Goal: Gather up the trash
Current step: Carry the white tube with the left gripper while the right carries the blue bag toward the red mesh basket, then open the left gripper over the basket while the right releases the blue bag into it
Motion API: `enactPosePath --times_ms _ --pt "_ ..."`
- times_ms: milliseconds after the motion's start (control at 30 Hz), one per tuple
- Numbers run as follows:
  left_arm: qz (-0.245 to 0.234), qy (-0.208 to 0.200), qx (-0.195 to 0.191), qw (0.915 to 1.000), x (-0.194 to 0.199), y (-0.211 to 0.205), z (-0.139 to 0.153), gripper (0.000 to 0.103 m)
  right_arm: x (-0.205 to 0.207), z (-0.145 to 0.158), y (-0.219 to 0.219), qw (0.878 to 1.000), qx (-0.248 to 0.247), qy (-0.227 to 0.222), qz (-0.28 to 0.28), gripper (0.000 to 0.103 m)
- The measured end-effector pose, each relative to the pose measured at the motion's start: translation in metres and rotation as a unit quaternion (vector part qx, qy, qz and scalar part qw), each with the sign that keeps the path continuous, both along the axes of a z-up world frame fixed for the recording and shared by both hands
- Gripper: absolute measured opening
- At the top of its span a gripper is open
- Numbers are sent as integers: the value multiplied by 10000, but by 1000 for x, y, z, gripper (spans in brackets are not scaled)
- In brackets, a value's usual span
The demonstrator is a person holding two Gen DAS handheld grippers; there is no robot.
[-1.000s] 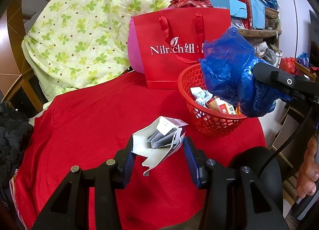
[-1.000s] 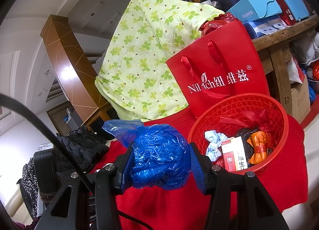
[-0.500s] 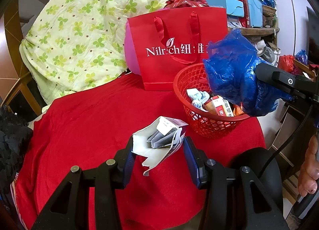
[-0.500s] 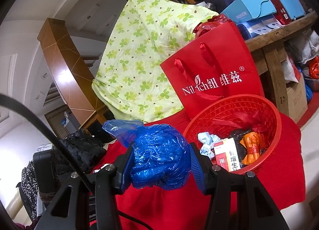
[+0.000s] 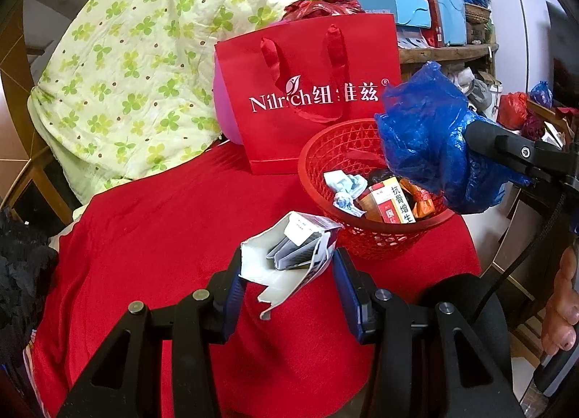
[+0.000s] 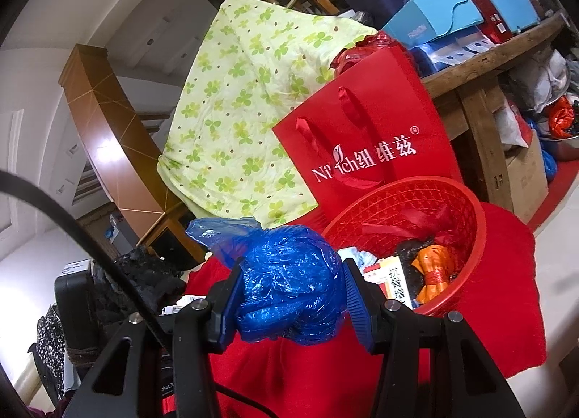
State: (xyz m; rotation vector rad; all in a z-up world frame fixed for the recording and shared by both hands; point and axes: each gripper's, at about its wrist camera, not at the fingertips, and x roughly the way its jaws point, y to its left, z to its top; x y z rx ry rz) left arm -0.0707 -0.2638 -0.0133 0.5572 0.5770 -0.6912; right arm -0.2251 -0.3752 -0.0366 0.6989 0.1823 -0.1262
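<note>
My left gripper (image 5: 287, 269) is shut on a torn white carton (image 5: 289, 255), held above the red cloth just short of the red mesh basket (image 5: 325, 150). The basket holds a red-and-white medicine box (image 5: 389, 201), crumpled pale paper (image 5: 343, 188) and an orange wrapper (image 5: 421, 199). My right gripper (image 6: 291, 289) is shut on a crumpled blue plastic bag (image 6: 289, 287), to the left of the basket's rim (image 6: 479, 215). In the left wrist view that blue bag (image 5: 430, 143) hangs over the basket's right side, with the right gripper's black finger behind it.
A red paper gift bag (image 5: 311, 99) stands right behind the basket. A green-clover quilt (image 5: 126, 56) is heaped at the back left. The red cloth (image 5: 163, 229) covers the table. Cluttered wooden shelves (image 6: 481, 56) rise at the right. A hand (image 5: 561, 313) grips the right handle.
The blue bag in the right gripper has drifted further over the basket, which now sits nearer in the right wrist view. The left gripper with the carton has stayed put.
</note>
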Motion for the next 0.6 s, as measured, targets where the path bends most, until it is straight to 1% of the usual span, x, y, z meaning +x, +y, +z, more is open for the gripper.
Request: enactPosePath --times_ms 367,500,600 --pt "-109 -55 51 9999 -4 -13 1 49 -7 -6 -13 9998 172 8 -118 54" --pt "-179 -73 20 9998 -2 -17 5 49 -10 -7 -18 9996 175 24 -198 54" --pt "-209 -83 -82 9997 2 -21 11 49 -15 -7 -24 9994 180 25 -306 54"
